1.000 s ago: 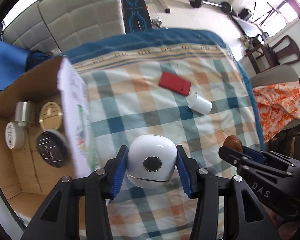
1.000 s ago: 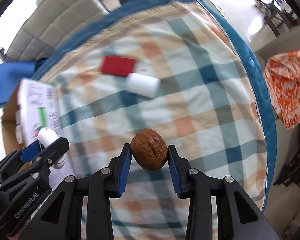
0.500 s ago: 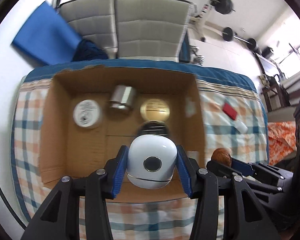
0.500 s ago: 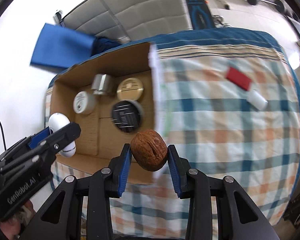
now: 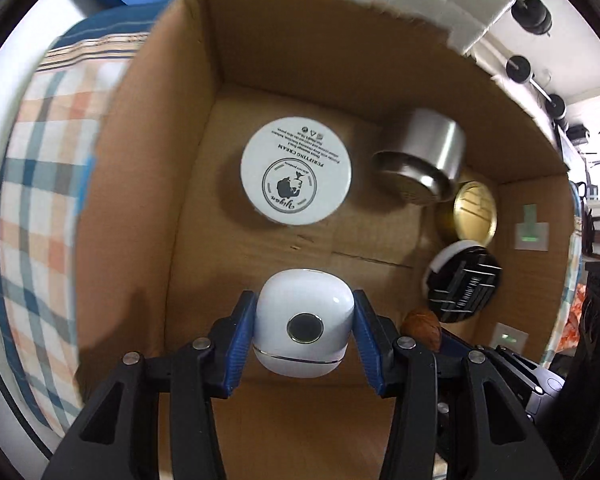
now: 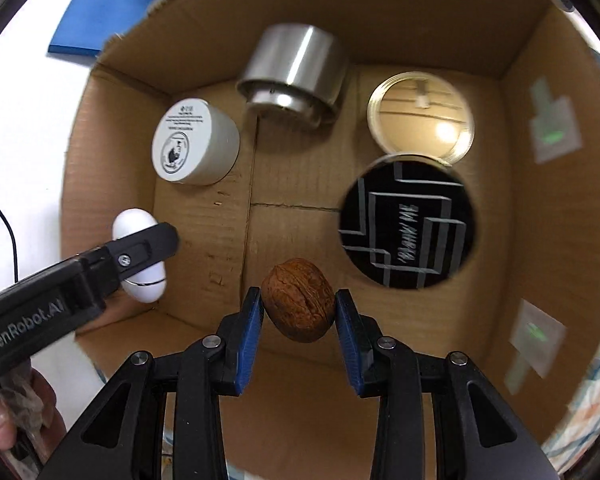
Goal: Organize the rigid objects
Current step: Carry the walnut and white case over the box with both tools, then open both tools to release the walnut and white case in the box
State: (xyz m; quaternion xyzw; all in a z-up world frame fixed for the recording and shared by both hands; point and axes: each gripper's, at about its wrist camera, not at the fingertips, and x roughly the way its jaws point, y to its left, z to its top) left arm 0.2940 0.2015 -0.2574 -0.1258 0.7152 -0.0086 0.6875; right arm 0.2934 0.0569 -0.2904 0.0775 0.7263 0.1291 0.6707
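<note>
Left wrist view: left gripper [image 5: 305, 330] clamps white earbud case [image 5: 305, 322] by its sides, jaws narrow around it, held above bare near-left floor of cardboard box [image 5: 188, 128], likely chosen as free spot; white cream jar [image 5: 296, 170], steel cup [image 5: 424, 162] on its side, gold lid [image 5: 475, 210], black tin [image 5: 464, 282] crowd far and right parts

Right wrist view: right gripper [image 6: 298, 314] grips walnut [image 6: 298, 306] across its width, jaws narrow, poised over open middle floor beside black tin [image 6: 408, 222], probably to drop clear of jars; earbud case [image 6: 140, 256] at left wall
</note>
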